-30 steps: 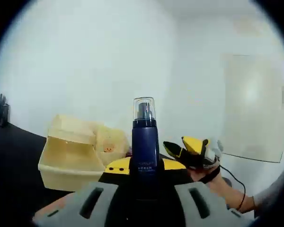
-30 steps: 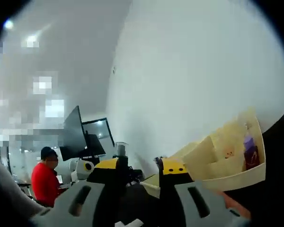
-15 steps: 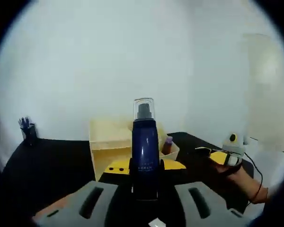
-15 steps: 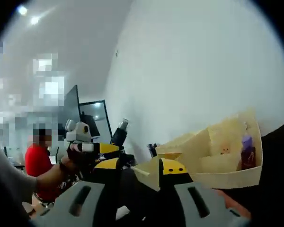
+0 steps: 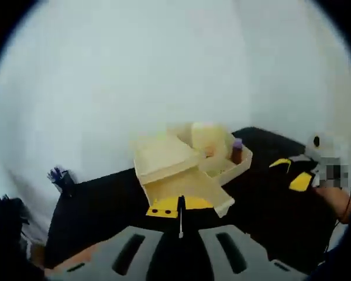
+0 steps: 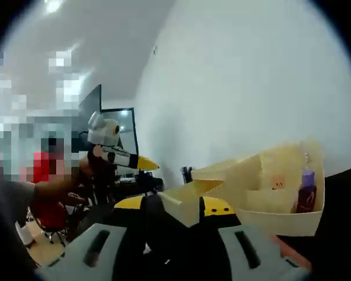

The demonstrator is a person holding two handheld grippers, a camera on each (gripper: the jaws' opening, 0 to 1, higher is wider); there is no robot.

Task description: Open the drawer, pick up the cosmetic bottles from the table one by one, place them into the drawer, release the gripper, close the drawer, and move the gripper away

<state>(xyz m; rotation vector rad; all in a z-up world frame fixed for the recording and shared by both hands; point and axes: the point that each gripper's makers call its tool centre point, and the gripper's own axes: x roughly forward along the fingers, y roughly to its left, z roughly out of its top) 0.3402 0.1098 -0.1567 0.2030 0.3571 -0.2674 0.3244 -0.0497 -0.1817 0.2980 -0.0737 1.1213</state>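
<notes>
Across the left gripper view, a black worktop (image 5: pixel 99 205), broad and dark. Toward its far side, against the white wall, a cream organiser (image 5: pixel 164 155) with its drawer (image 5: pixel 190 188) pulled out toward the camera. Cannot tell what lies inside the drawer, too blurred.

Just short of the drawer front, the left gripper (image 5: pixel 180 209): yellow tips pressed together, nothing between them. Off to the right, above the worktop, the right gripper (image 5: pixel 291 172): jaws spread wide and empty, seen likewise in the right gripper view.

In the organiser's right-hand compartment, upright, a small purple-capped bottle (image 5: pixel 237 152).

Judged to be about the closing step, or a return for another bottle. Risks from here:
- Pushing the drawer front off-centre: likely to jam it askew in its slot.
- Pushing too hard: could skid the light organiser back along the worktop and topple the upright bottle.
- Closing blind, with a bottle perhaps standing proud in the drawer: may catch it under the upper shelf.
</notes>
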